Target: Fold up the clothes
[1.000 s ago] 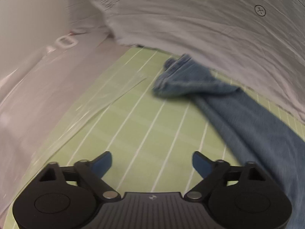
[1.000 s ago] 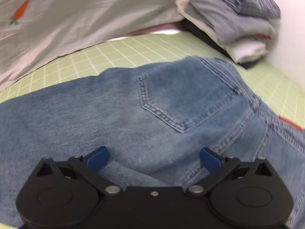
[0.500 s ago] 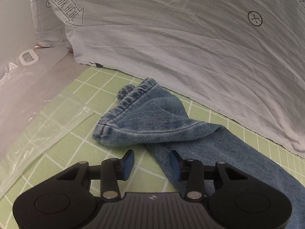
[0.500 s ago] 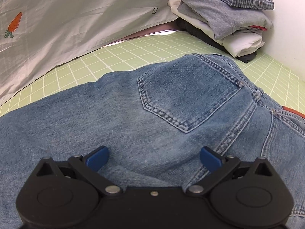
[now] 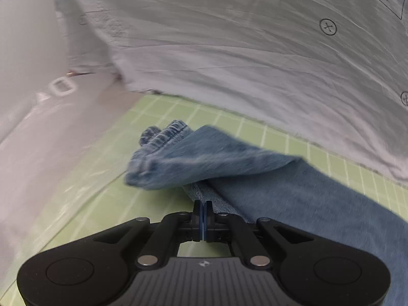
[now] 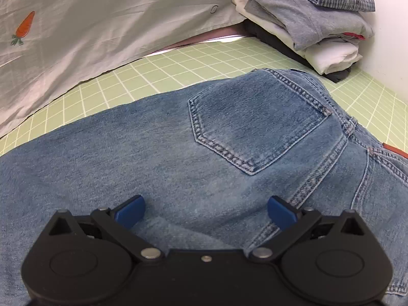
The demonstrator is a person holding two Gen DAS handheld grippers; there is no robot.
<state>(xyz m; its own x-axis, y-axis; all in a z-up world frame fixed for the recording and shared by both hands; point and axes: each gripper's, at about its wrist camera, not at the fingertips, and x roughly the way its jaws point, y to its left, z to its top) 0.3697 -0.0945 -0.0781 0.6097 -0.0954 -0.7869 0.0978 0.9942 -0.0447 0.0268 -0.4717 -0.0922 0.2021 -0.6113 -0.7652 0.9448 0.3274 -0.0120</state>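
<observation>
A pair of blue jeans lies on a green grid mat. In the right wrist view I see the seat with a back pocket; my right gripper is open just above the denim, holding nothing. In the left wrist view the leg end is folded over with its hem bunched. My left gripper is shut on the edge of the jeans leg right in front of it.
A large white sheet hangs along the mat's far side, with a carrot print in the right wrist view. A stack of folded clothes sits at the far right corner. Clear plastic lies left of the mat.
My left gripper moved up to the leg end and closed from open to shut on the denim edge. The right gripper stayed open over the seat.
</observation>
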